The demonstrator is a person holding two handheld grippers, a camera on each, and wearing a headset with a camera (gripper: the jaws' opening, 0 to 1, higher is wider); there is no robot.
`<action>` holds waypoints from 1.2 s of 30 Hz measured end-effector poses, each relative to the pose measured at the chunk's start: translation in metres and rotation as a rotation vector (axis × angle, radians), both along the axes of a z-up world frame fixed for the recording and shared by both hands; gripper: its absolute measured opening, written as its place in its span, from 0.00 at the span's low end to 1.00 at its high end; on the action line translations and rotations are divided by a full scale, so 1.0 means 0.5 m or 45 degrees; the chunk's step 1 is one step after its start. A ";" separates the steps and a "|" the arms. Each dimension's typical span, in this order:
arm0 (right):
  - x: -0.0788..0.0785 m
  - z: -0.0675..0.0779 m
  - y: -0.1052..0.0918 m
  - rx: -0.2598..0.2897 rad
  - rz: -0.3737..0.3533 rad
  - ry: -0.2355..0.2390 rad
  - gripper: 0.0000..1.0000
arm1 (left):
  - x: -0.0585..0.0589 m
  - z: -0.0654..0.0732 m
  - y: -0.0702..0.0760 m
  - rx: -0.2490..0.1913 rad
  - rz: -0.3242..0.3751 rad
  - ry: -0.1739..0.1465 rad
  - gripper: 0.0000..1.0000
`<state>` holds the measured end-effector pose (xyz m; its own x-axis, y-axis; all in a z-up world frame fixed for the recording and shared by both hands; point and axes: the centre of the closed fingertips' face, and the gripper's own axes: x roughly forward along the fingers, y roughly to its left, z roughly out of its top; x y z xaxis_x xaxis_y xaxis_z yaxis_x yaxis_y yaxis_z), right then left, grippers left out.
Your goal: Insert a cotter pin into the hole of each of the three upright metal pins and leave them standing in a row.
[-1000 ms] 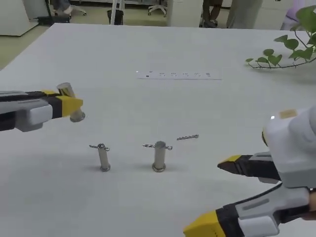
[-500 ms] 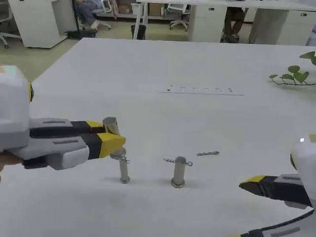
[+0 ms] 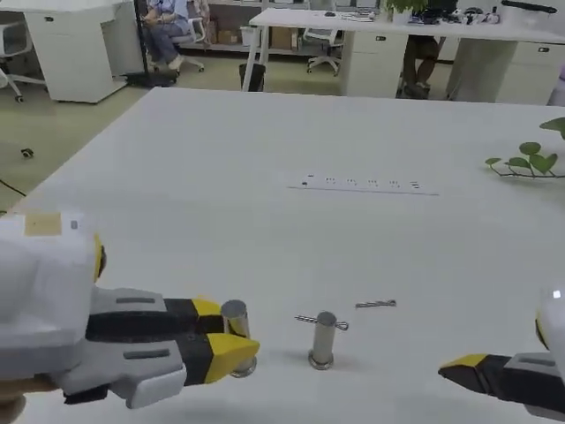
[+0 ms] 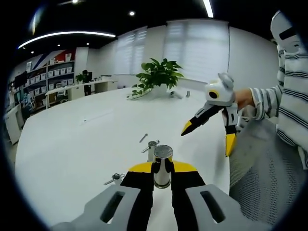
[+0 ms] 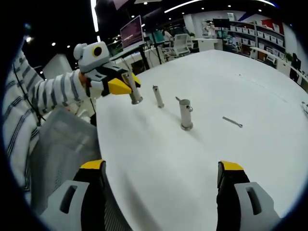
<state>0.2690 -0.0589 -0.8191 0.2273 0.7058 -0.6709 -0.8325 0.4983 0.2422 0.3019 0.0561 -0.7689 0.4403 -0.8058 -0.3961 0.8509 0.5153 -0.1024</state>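
Table [image 3: 177, 194]: white top, your work surface; carries the socket strip.
Socket strip [image 3: 362, 184]: your landmark. Long, white, flat on the table.
Plant [image 3: 528, 159]: green leaves, on the table, right of the strip in head view, by the table edge.
Desk [image 3: 371, 19]: white, beyond the strip, past the table's far edge.
Office chair [image 3: 320, 40]: beyond the strip, beside that desk.
Seated person [image 3: 168, 26]: bkgd, beyond the strip and to its left.
Cabinet [image 3: 66, 53]: white, further left of the strip than the person.
Monitor [image 5: 131, 32]: right gripper view; you can't place it vs the strip.
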 end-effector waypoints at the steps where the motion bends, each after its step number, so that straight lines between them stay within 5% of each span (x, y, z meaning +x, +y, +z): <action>1: 0.000 0.000 0.000 -0.002 0.002 0.003 0.97 | -0.001 -0.005 -0.004 0.008 -0.013 -0.006 0.11; 11: 0.000 -0.002 -0.007 -0.021 -0.004 0.006 0.97 | -0.012 -0.060 -0.030 0.053 -0.083 0.034 0.11; 15: -0.004 -0.003 -0.009 -0.025 -0.011 0.016 0.97 | -0.016 -0.081 -0.036 0.122 -0.135 0.001 0.11; 36: -0.006 -0.011 -0.020 -0.040 -0.046 0.036 0.97 | 0.000 -0.137 -0.056 0.156 -0.179 0.023 0.11</action>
